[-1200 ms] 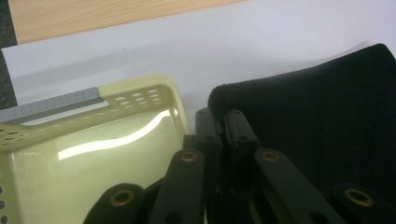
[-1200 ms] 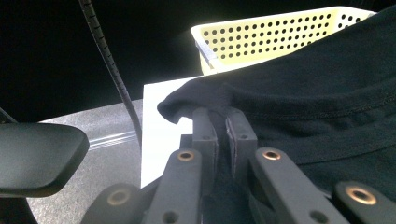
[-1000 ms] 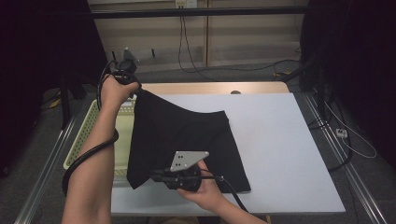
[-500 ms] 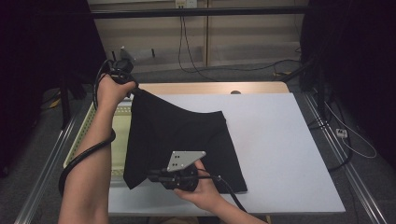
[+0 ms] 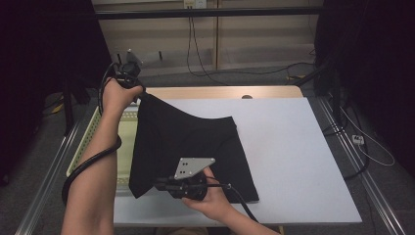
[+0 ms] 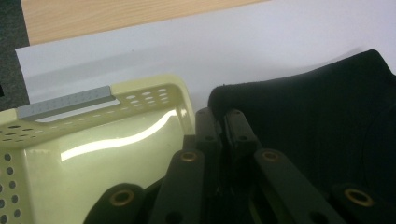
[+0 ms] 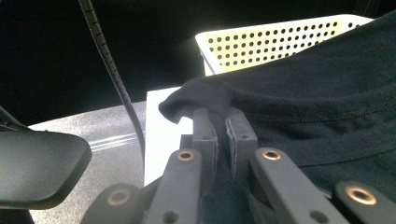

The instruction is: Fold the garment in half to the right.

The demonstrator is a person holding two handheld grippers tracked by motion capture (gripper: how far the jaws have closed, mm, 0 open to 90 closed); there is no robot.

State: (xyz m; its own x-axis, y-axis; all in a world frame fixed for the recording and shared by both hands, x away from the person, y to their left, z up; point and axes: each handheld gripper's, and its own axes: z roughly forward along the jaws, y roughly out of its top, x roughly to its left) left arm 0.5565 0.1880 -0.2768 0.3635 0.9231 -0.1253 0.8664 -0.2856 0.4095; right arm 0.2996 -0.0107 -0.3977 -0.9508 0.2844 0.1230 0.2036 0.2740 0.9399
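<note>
- One black garment lies partly on the white table, its left edge lifted over the basket.
- One pale green perforated basket sits at the table's left.
- Two grippers: left gripper clamps the garment's far corner; right gripper pinches its near corner.

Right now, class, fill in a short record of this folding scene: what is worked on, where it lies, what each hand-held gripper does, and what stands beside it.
item: black cloth
surface: white table
lie: mostly flat, its left edge lifted off the table
left hand-held gripper: shut on the cloth's far left corner, raised above the basket
right hand-held gripper: shut on the cloth's near left corner, at the table's near edge
beside: pale yellow basket with holes, at the table's left, partly under the cloth
</note>
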